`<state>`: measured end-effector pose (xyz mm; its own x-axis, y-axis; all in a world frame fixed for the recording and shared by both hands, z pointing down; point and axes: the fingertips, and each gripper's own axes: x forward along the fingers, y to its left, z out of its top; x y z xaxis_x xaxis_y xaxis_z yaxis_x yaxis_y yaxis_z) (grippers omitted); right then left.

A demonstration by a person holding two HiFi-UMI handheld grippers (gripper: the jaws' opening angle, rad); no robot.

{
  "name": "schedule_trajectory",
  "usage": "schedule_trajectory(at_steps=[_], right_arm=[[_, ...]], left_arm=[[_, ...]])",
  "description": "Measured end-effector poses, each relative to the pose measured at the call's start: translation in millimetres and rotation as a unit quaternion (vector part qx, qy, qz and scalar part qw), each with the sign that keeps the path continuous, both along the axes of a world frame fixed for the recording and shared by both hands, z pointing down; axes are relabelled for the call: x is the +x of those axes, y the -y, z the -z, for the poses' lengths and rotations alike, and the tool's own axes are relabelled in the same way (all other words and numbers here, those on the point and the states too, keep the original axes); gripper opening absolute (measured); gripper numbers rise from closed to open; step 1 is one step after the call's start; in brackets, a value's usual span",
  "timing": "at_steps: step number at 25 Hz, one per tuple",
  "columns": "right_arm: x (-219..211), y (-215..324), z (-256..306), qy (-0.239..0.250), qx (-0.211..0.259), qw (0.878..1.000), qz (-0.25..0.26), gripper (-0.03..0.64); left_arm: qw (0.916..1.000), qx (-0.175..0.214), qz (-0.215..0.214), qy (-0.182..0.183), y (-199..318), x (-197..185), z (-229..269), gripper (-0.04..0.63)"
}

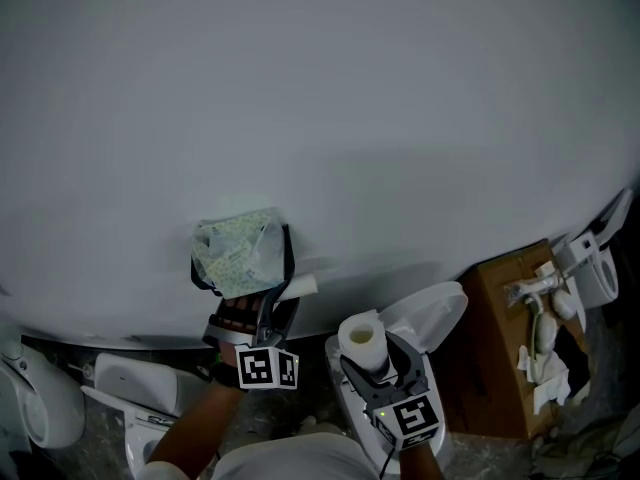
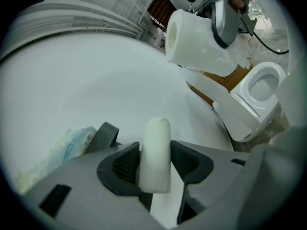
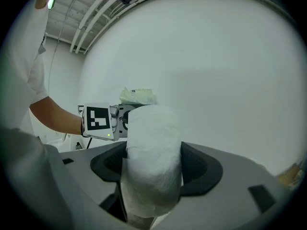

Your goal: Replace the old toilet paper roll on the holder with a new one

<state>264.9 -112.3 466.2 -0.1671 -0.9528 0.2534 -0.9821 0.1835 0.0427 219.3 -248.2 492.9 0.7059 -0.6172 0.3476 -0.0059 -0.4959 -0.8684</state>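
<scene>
pinching the old roll (image 2: 154, 155), a thin bare white tube, between the pads of the left gripper (image 2: 156, 163), with jaws drawn part-way in onto it rather than spread. holding it just beside the lower right corner of the holder (image 1: 288, 253) on the wall (image 1: 320, 88), apparently off the holder already, likely to clear room for the swap. clamping the new roll (image 3: 153, 152) upright in the right gripper (image 3: 154, 170), pads snug on both its sides. holding it low and to the right, near the holder but apart from it, presumably ready to go on next. leaving a wrapped tissue pack (image 1: 236, 253) on the holder's top.

from the head view alone: seeing both grippers side by side under the holder, plus a toilet (image 1: 430, 313) and a cardboard box (image 1: 510, 328) along the wall's foot. from the left gripper view alone: seeing the pad contact on the thin tube, and the new roll's hollow end opposite. from the right gripper view alone: seeing the grip on the full roll, with the left gripper's marker cube (image 3: 98, 121) beyond.
</scene>
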Motion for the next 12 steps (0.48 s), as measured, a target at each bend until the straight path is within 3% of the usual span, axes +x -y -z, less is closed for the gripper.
schedule_trajectory(at_steps=[12], right_arm=[[25.0,-11.1,3.0,-0.01,-0.004,0.999,-0.039,0.31]], left_arm=[[0.998,0.001,-0.063,0.0,-22.4,42.3,3.8,0.201]])
